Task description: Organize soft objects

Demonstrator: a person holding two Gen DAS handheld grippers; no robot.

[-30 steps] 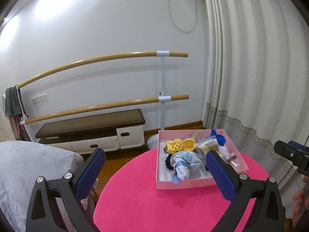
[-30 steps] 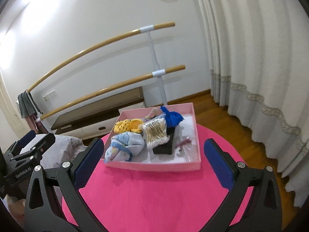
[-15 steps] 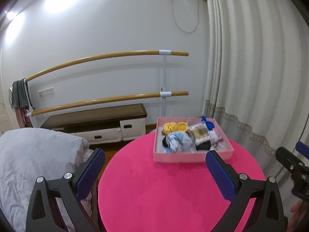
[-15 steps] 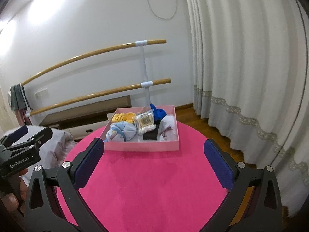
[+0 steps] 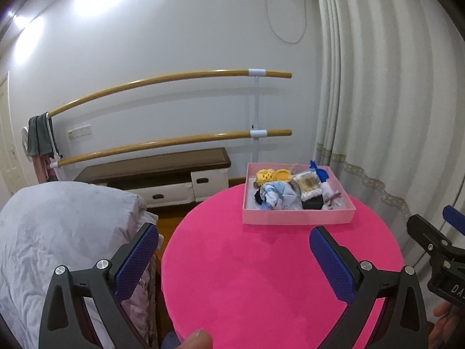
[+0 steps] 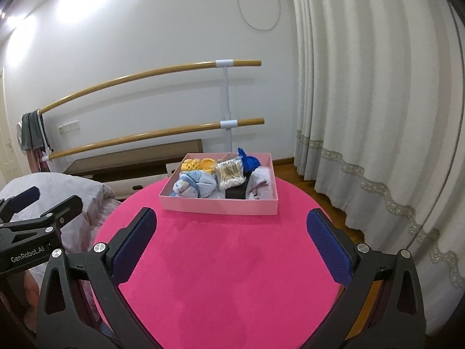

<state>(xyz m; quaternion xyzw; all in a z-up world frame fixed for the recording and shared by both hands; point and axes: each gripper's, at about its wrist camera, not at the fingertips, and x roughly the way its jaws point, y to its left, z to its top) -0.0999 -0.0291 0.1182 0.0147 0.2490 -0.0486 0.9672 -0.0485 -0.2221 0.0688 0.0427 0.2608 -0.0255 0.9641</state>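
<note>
The pink box sat on the far part of the round pink table, its near wall facing you. Inside it the soft things were bunched toward the left and middle: a pale blue printed cloth bundle at the near left, a yellow crocheted piece behind it at the far left, a clear bag of cotton swabs leaning in the middle, and a bright blue cloth poking up at the far wall. A black item lay against the near wall under the swab bag, and something small and pinkish on white lay to its right, too small to name.

Your right gripper hung over the near half of the table with its jaws spread wide and nothing between the blue pads; the box stood beyond the fingertips, apart from them. Your left gripper was likewise wide apart and empty, over the table's near left edge, with the box well ahead and to its right.

To the left of the table lay grey bedding. Behind the table, a low dark-topped cabinet stood against the white wall under two wooden ballet barres, and a pale curtain hung on the right.
</note>
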